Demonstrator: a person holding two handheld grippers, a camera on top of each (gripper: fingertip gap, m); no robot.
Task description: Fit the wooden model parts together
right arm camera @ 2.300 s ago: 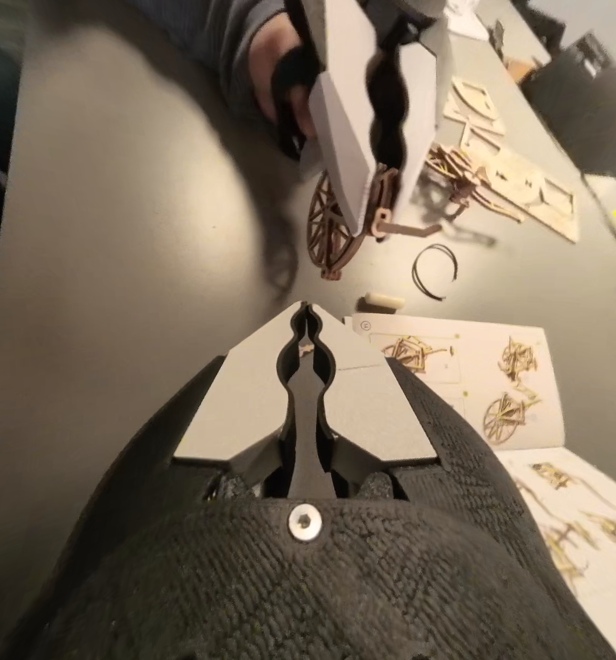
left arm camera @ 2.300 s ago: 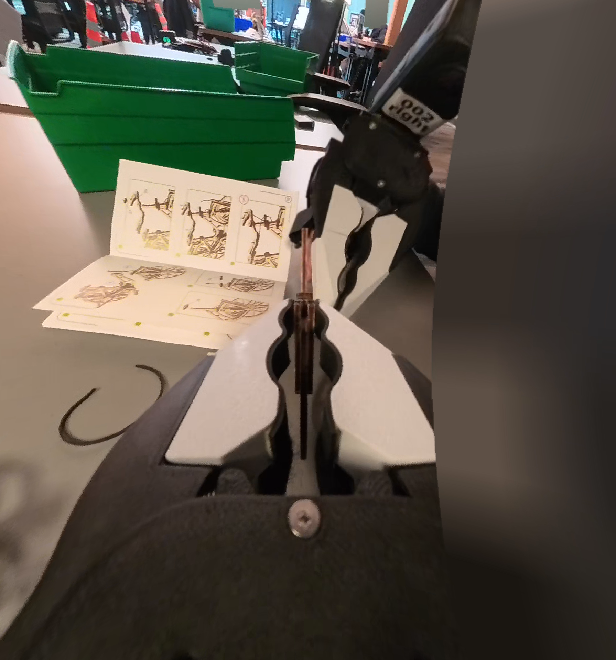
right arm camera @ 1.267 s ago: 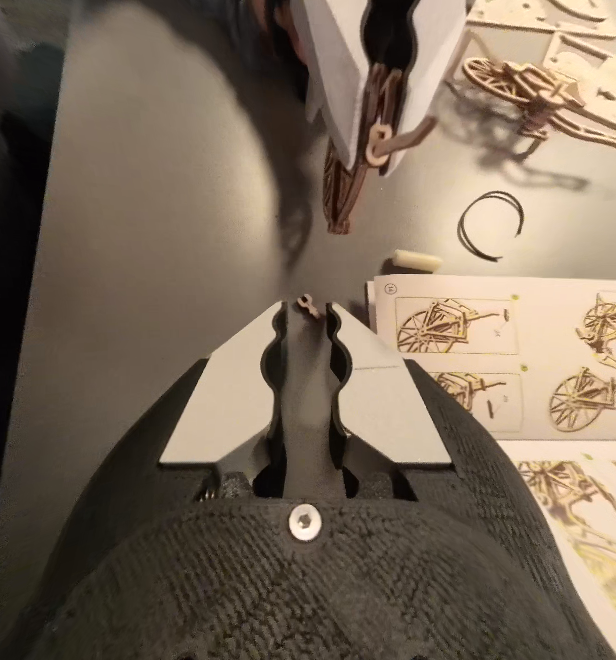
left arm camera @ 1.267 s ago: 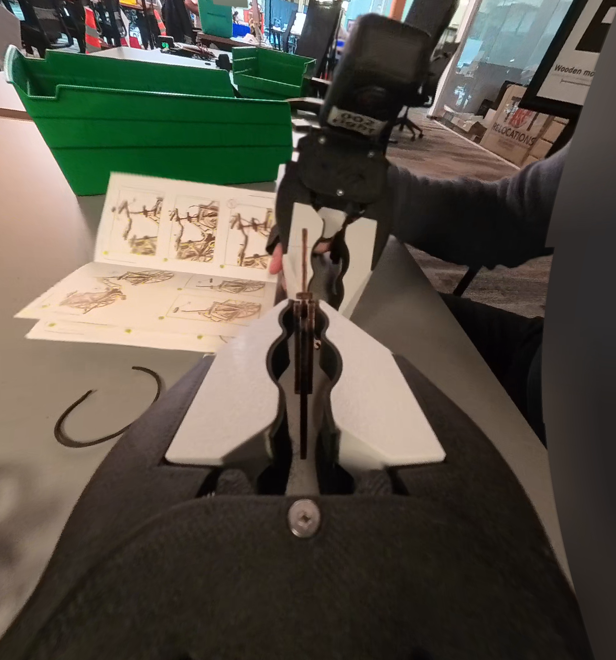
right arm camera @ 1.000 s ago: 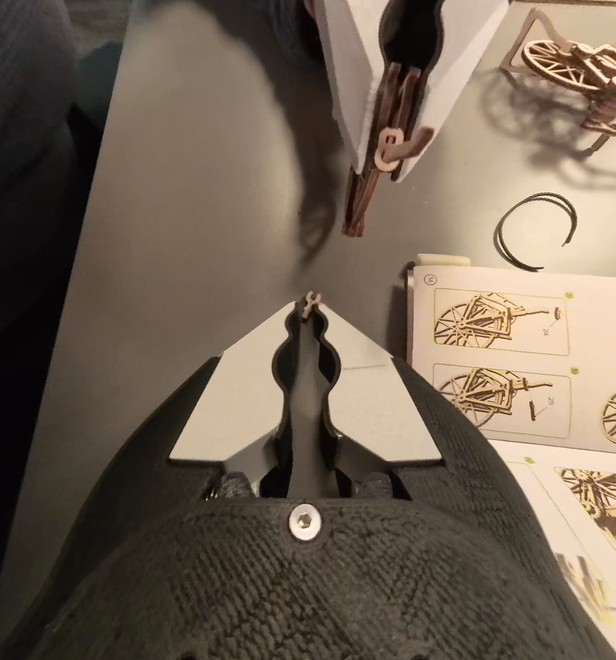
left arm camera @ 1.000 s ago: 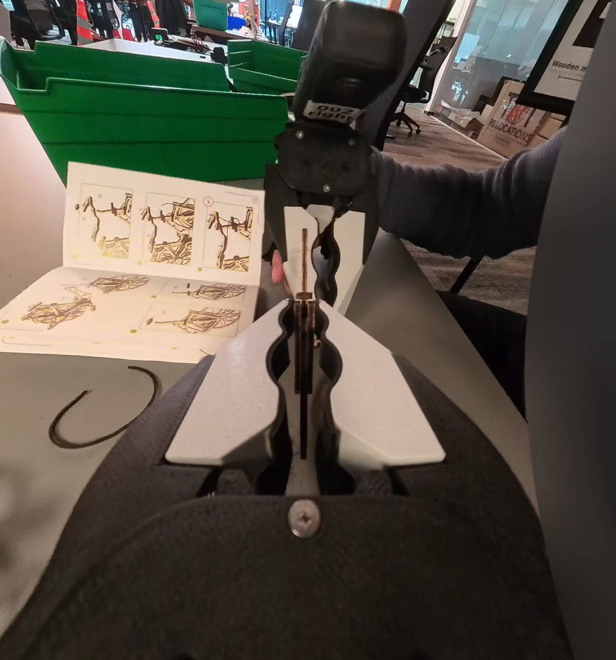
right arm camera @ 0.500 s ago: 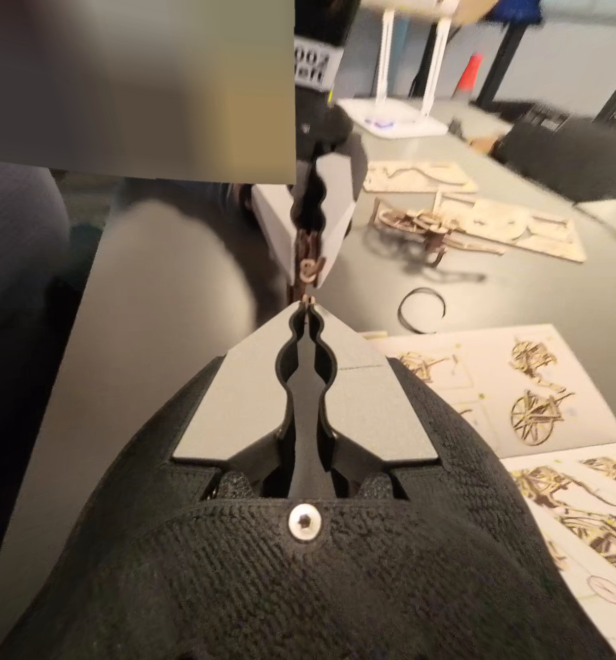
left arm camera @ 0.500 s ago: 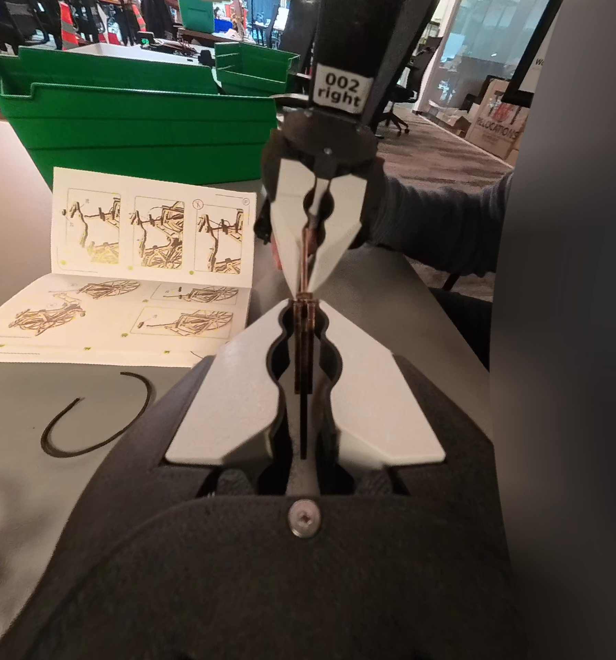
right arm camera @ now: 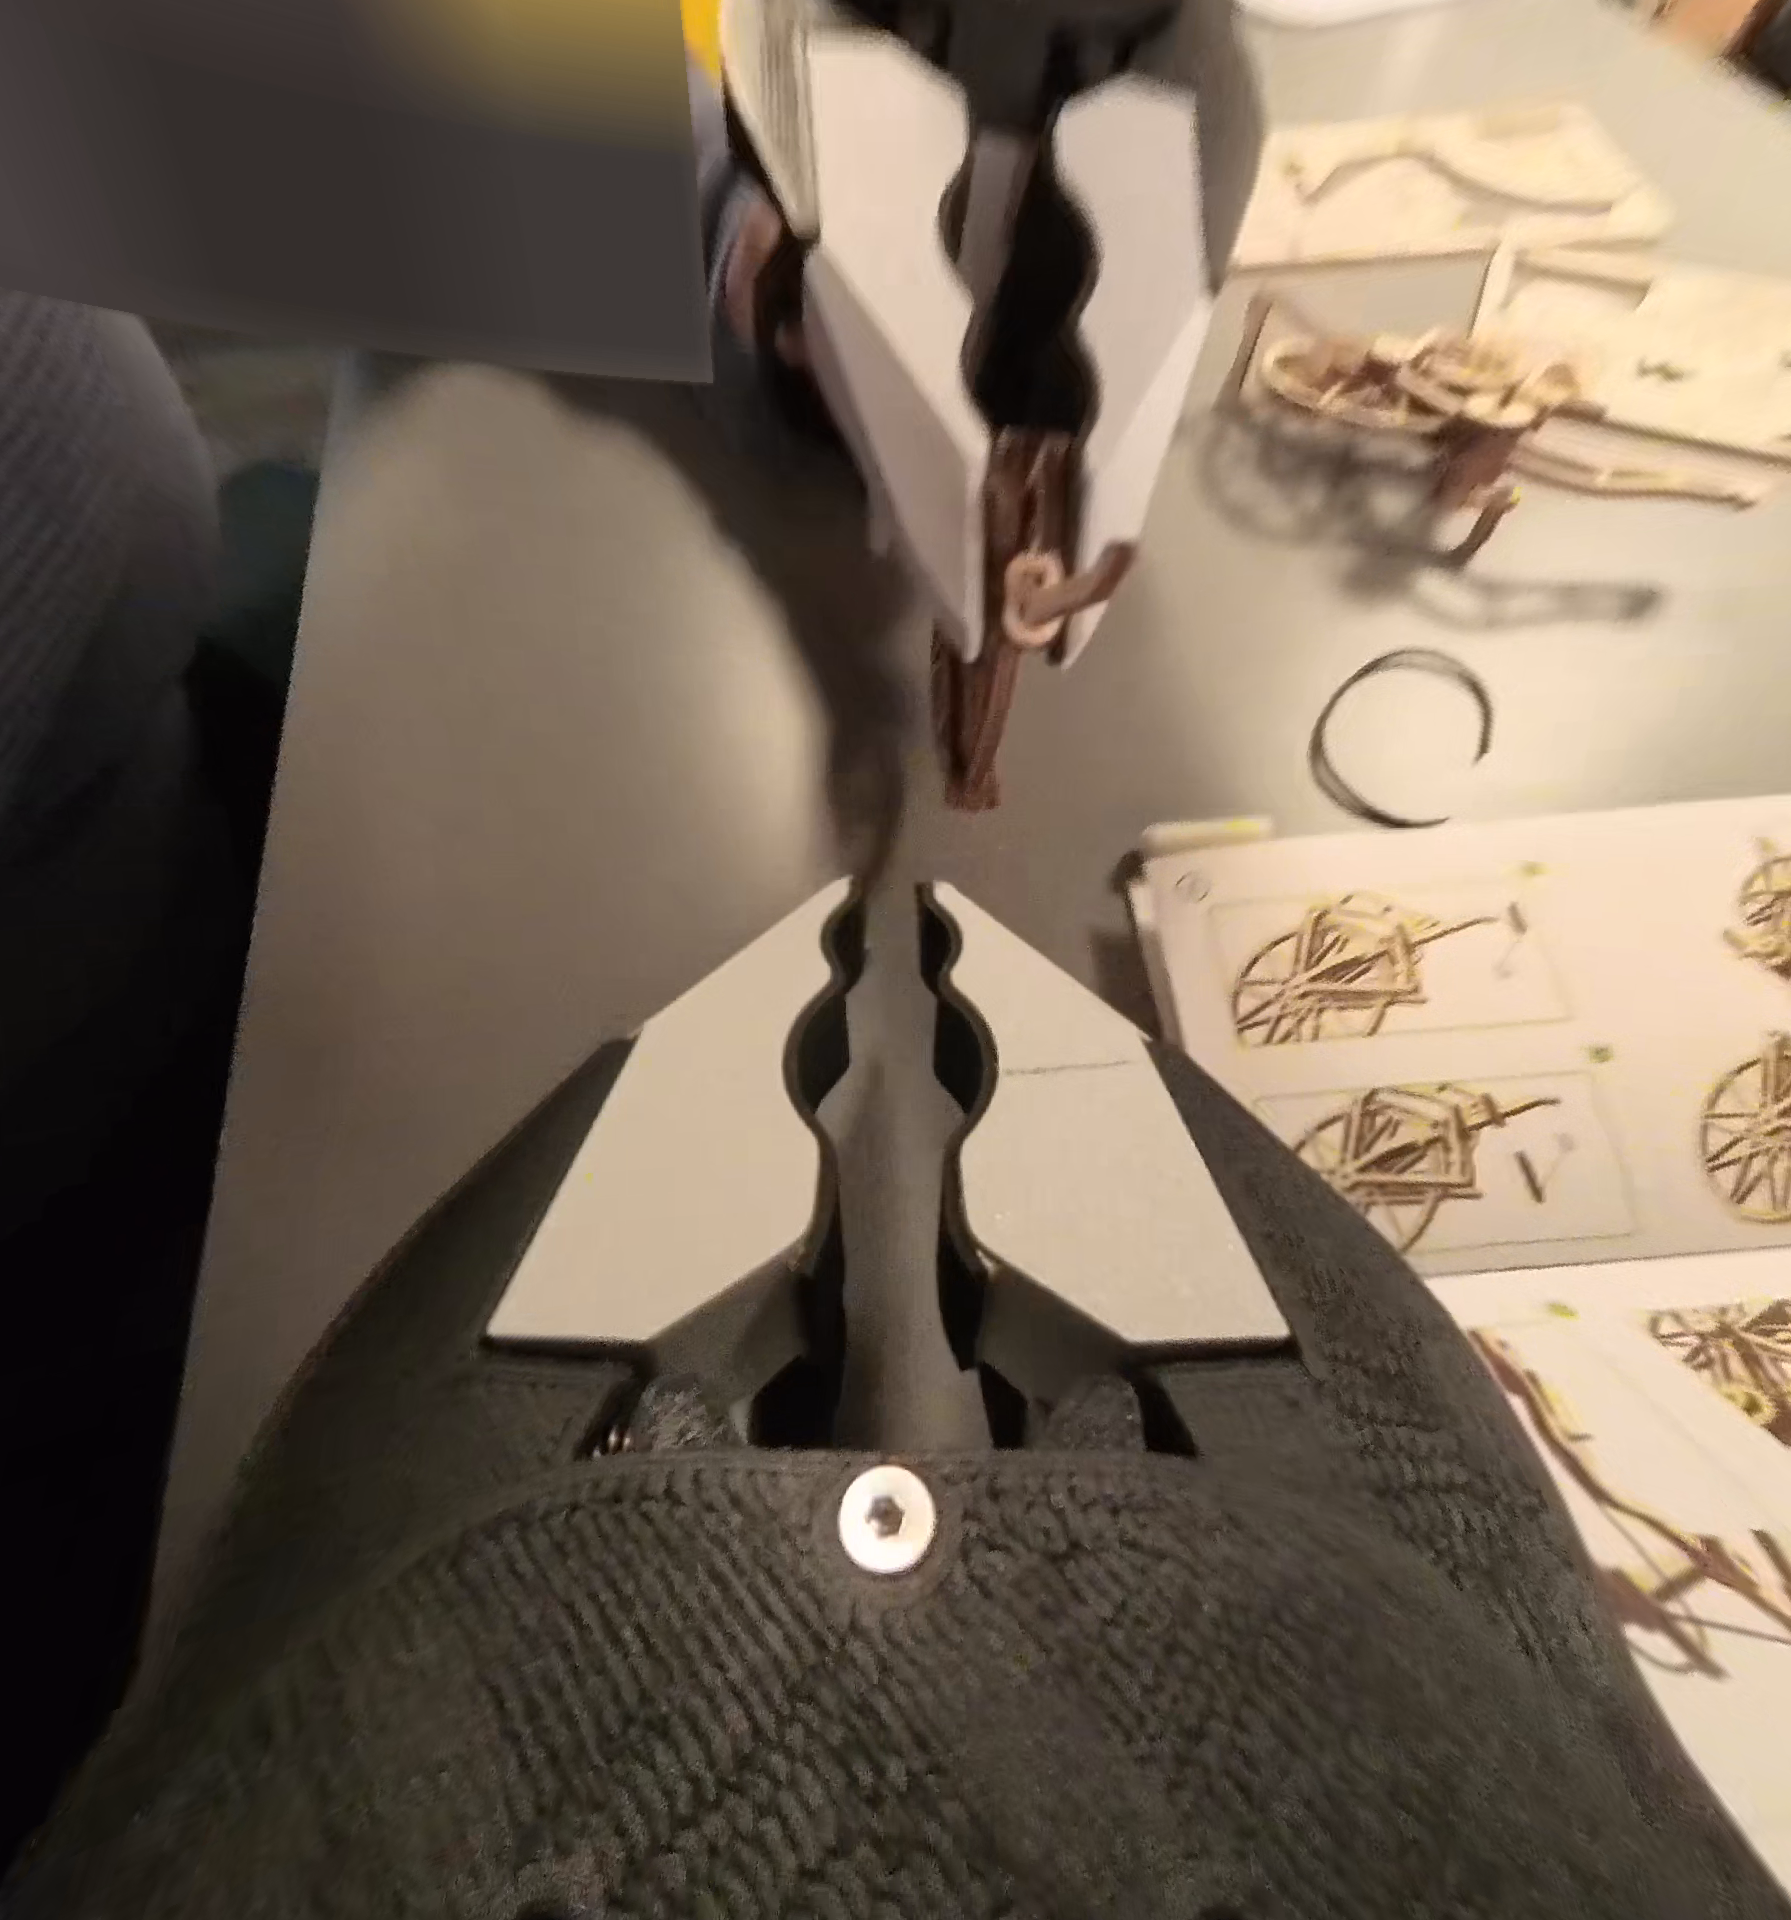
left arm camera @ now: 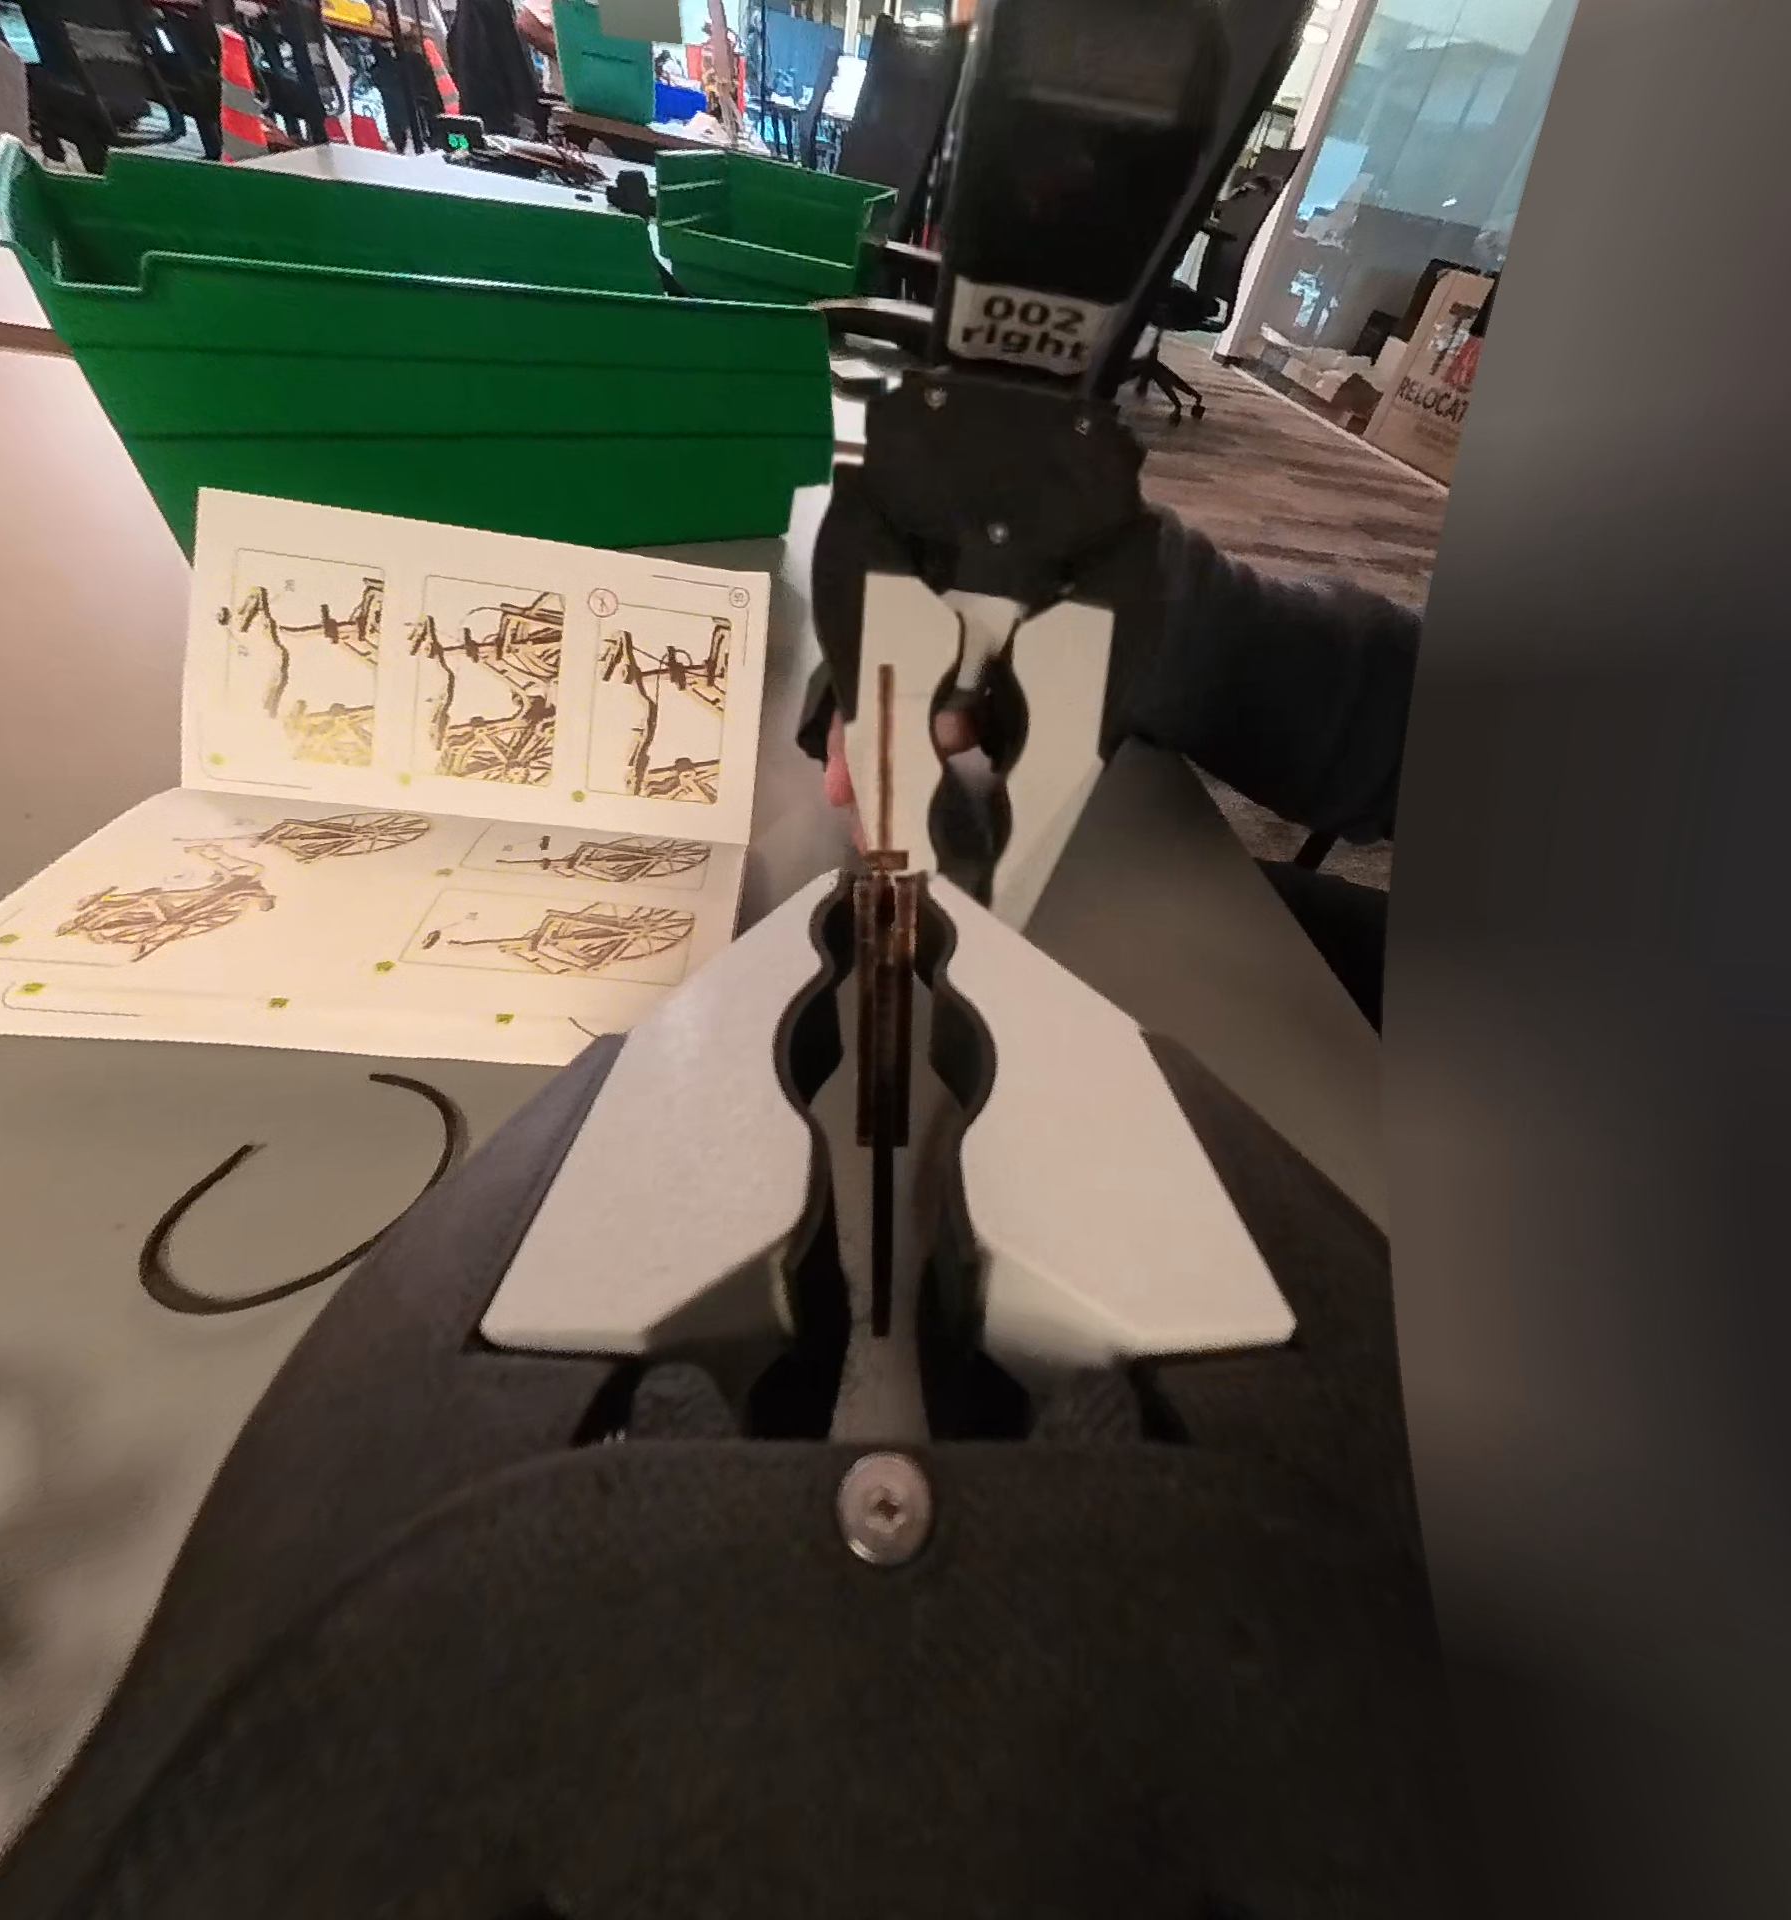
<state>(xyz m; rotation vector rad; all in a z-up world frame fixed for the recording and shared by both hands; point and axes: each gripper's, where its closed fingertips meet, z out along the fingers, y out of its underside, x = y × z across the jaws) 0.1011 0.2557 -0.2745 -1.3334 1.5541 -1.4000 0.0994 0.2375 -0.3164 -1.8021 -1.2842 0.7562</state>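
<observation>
My left gripper (left arm camera: 883, 883) is shut on a dark brown wooden wheel assembly (left arm camera: 883, 1018), seen edge-on, with a thin rod (left arm camera: 885, 748) sticking out past the tips. In the right wrist view the same left gripper (right arm camera: 1026, 613) holds the wheel (right arm camera: 974, 727) hanging down over the table, with a small pale clip (right arm camera: 1031, 608) on its hub. My right gripper (right arm camera: 886, 894) sits just below the wheel, slightly open and empty. It also shows in the left wrist view (left arm camera: 974, 748), facing my left gripper, jaws apart.
A partly built wooden cart (right arm camera: 1390, 384) and cut-out wooden sheets (right arm camera: 1493, 187) lie at the back right. A black rubber band (right arm camera: 1400, 738), a small white peg (right arm camera: 1197, 831) and an open instruction booklet (right arm camera: 1493, 1039) lie on the grey table. Green bins (left arm camera: 455, 395) stand behind the booklet (left arm camera: 455, 727). The left gripper's tips are roughly 5 cm from the right gripper's.
My right gripper carried a small pale wooden piece up to the wheel hub, then opened and drew back. The piece is no longer in its tips. My left gripper kept hold of the wheel.
</observation>
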